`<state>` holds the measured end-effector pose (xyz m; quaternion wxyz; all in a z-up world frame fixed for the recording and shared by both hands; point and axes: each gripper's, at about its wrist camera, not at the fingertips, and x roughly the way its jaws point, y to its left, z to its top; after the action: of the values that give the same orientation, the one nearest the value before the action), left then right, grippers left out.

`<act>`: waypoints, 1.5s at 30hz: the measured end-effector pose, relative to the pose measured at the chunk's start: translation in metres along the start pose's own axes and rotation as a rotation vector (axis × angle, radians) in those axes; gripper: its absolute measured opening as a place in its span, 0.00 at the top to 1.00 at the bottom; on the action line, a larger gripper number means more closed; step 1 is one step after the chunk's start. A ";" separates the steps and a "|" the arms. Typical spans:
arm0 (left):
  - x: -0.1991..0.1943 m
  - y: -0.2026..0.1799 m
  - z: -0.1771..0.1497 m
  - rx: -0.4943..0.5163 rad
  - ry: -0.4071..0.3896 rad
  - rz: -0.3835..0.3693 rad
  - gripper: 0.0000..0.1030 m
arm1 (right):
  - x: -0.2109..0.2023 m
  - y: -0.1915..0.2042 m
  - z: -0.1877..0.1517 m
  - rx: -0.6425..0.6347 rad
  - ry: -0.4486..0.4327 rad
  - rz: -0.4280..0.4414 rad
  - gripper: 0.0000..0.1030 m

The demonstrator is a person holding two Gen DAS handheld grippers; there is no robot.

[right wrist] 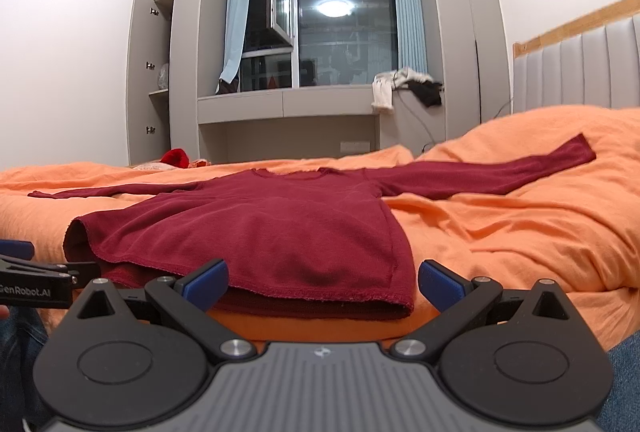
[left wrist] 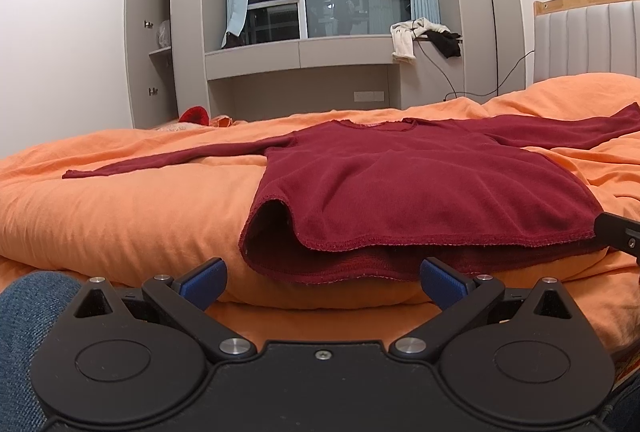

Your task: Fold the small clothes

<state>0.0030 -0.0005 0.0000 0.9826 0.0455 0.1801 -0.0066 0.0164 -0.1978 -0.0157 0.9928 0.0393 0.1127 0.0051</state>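
A dark red long-sleeved top [left wrist: 400, 180] is lying flat on an orange bed cover [left wrist: 120, 200], neck toward the window and both sleeves stretching out to either side, its hem hanging slightly over the near edge of the bed with the left corner gaping open. The left gripper [left wrist: 322, 282] is hovering just in front of that hem, its blue-padded fingers [left wrist: 204, 282] spreading wide apart and holding nothing. The right gripper [right wrist: 322, 284] is sitting at the hem's right corner, likewise wide open and empty, the cloth's edge lying between and just beyond its pads. Each tool is showing at the margin of the other's view. Beyond the bed, a red item [right wrist: 176, 157] is resting at the far edge of the cover. A tall grey cupboard [left wrist: 150, 44] is standing with its door open, a pale plastic bag [left wrist: 164, 32] sitting on one of its shelves; what the bag holds cannot be told. On the window ledge [right wrist: 288, 100], a heap of white and black clothes [left wrist: 424, 38] is draping over the corner, and a padded headboard [right wrist: 580, 68] is rising at right.
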 end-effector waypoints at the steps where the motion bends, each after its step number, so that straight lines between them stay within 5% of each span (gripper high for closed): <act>1: 0.001 0.000 0.001 -0.005 0.009 -0.003 0.00 | 0.002 -0.003 0.004 0.018 0.016 0.012 0.00; 9: 0.015 -0.001 0.026 -0.047 0.037 -0.037 0.00 | 0.017 -0.014 0.026 0.080 0.112 -0.010 0.00; 15: 0.034 -0.014 0.052 -0.031 0.027 -0.052 0.00 | 0.044 -0.040 0.048 0.125 0.198 -0.119 0.00; 24: 0.076 -0.025 0.099 0.001 0.009 -0.011 0.00 | 0.076 -0.073 0.070 0.113 0.202 -0.171 0.00; 40: 0.190 -0.046 0.149 0.086 0.113 -0.035 0.00 | 0.155 -0.121 0.115 0.033 0.167 -0.274 0.00; 45: 0.219 -0.057 0.147 0.110 0.150 -0.050 0.00 | 0.172 -0.136 0.116 0.021 0.049 -0.255 0.00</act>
<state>0.2576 -0.0695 0.0544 0.9619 0.0951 0.2535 -0.0373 0.2099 -0.3396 0.0480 0.9820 0.0348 0.1410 -0.1211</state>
